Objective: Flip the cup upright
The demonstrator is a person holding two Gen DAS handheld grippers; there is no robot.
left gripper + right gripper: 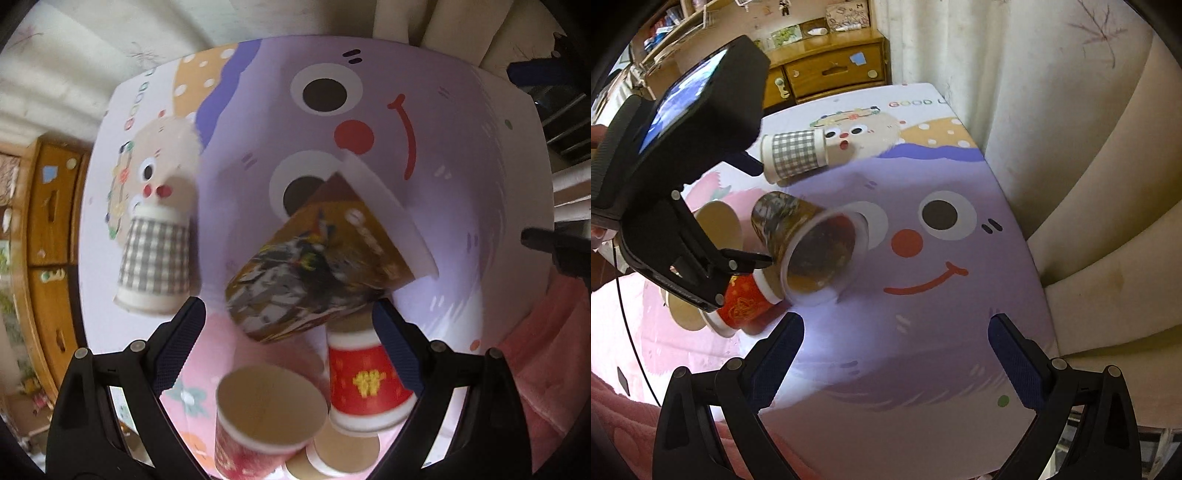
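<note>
A brown patterned paper cup [321,266] is tilted above the table, its white rim pointing away and to the right. It is blurred. My left gripper [288,314] is open, its fingers wide to either side of the cup's base, not gripping it. In the right wrist view the same cup [809,243] shows its open mouth, rim low toward the table, with the left gripper [753,260] just behind it. My right gripper [897,332] is open and empty over the purple mat.
A grey checked cup [155,262] stands upside down at the left. Two red cups [365,384] [266,417] stand upside down close below the left gripper, with further cups beneath. The cartoon mat [923,295] covers the table. A beige sofa [1108,221] lies beyond; a wooden cabinet [831,74] stands behind.
</note>
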